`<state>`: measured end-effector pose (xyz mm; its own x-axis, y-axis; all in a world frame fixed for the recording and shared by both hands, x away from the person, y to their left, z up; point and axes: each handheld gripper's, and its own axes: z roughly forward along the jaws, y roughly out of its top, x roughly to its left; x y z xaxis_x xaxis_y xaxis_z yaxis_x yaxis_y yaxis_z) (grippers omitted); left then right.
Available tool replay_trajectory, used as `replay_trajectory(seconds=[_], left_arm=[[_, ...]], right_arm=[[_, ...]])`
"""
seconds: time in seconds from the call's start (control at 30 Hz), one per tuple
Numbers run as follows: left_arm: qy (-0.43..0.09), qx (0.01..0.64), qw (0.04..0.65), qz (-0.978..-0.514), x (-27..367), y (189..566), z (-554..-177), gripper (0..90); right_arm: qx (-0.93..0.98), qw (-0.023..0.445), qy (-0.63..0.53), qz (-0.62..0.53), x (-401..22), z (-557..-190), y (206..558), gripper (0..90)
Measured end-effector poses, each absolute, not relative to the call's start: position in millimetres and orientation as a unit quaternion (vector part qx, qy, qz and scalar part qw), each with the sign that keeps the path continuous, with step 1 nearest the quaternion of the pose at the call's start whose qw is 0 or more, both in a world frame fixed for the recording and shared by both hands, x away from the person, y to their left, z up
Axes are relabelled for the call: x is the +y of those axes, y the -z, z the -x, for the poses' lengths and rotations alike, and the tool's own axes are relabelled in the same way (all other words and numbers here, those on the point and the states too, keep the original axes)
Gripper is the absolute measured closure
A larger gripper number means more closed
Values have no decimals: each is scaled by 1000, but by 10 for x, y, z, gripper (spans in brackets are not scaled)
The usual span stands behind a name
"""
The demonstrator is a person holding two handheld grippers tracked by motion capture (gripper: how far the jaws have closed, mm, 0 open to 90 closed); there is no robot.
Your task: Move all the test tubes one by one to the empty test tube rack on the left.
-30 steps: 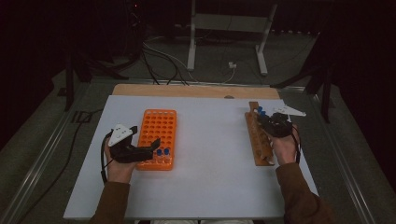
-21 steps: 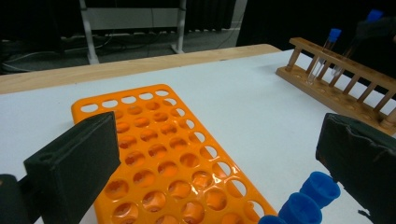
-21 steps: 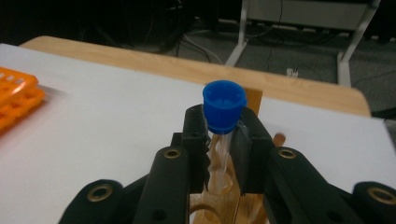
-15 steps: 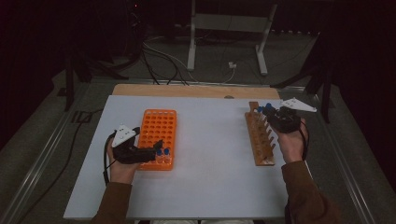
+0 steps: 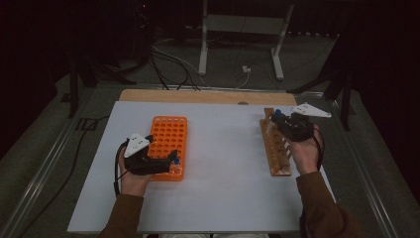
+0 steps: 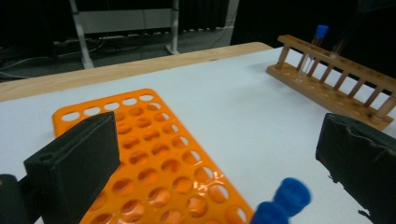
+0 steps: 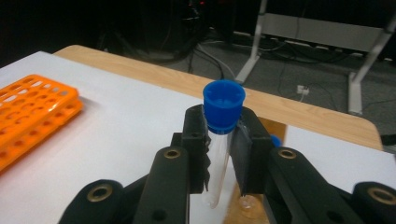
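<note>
While right hand-held gripper (image 7: 223, 154) clamps blue-capped tube (image 7: 222, 135) above wooden rack (image 5: 275, 148); left hand-held gripper (image 6: 233, 163) apart.

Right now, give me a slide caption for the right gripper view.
Right gripper clamps a blue-capped test tube upright above the white table, orange rack off to the side.

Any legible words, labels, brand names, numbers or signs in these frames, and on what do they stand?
None can be read. The orange rack, the wooden rack, the blue-capped tube clamped in the right tongs, the open left tongs and the white table all look plain, with no lettering.
</note>
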<state>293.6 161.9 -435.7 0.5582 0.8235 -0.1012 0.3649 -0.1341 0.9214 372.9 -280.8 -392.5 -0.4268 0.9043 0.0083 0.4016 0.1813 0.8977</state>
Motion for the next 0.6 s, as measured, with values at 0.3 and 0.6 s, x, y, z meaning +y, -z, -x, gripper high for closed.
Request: replay_trajectory(seconds=[0.3,0.6], left_arm=[[-228,398,518,-722,1430,4205,-2910,7],[-219,381,525,-729,1175,4128,-2915,13]], right_arm=[[733,260,-453,-435,-2577,-3688,3924,769],[749,229,-464,-414,-2352,-3633,3901,768]])
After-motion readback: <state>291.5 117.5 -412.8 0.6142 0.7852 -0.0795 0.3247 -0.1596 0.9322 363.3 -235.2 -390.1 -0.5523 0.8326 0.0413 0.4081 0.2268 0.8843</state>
